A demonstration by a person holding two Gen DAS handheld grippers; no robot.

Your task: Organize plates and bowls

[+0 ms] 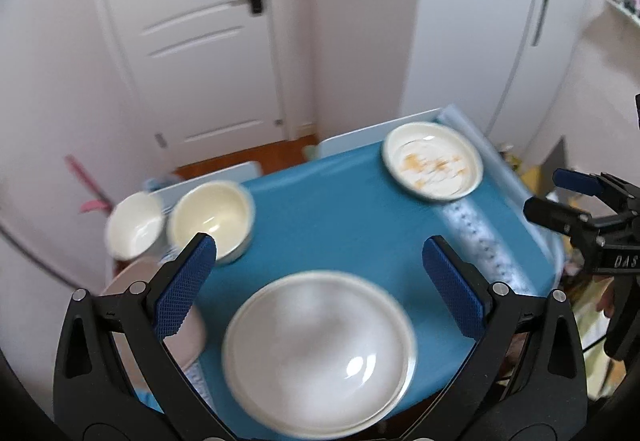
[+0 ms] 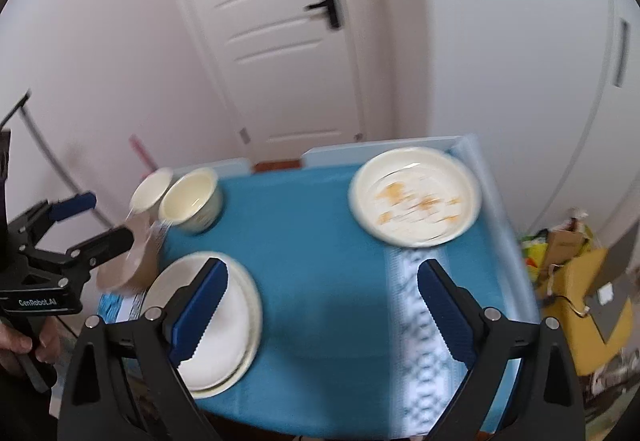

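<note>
Both claws hang above the near edge of the table [image 1: 340, 209] and point down at it. The left claw [image 1: 320, 281] stands wide open with nothing between its blue pads; the right claw [image 2: 324, 305] is open too and just as empty.

Right under the left claw, a stack of white plates [image 1: 320, 353] sits on the blue cloth at the near side, one rim showing below another. Just left of it, a pinkish plate [image 1: 188, 337] lies partly hidden behind the left claw's finger.

Further back on the left, a cream bowl [image 1: 212, 221] stands upright, and a white bowl [image 1: 134, 227] sits right beside it at the table's edge; whether the two touch I cannot tell through the blur.

At the far right corner, well apart from the rest, a dirty plate [image 1: 434, 161] with orange smears rests partly on a patterned strip of cloth [image 1: 480, 233].

Beyond the table, a white door [image 1: 192, 37] is closed.
</note>
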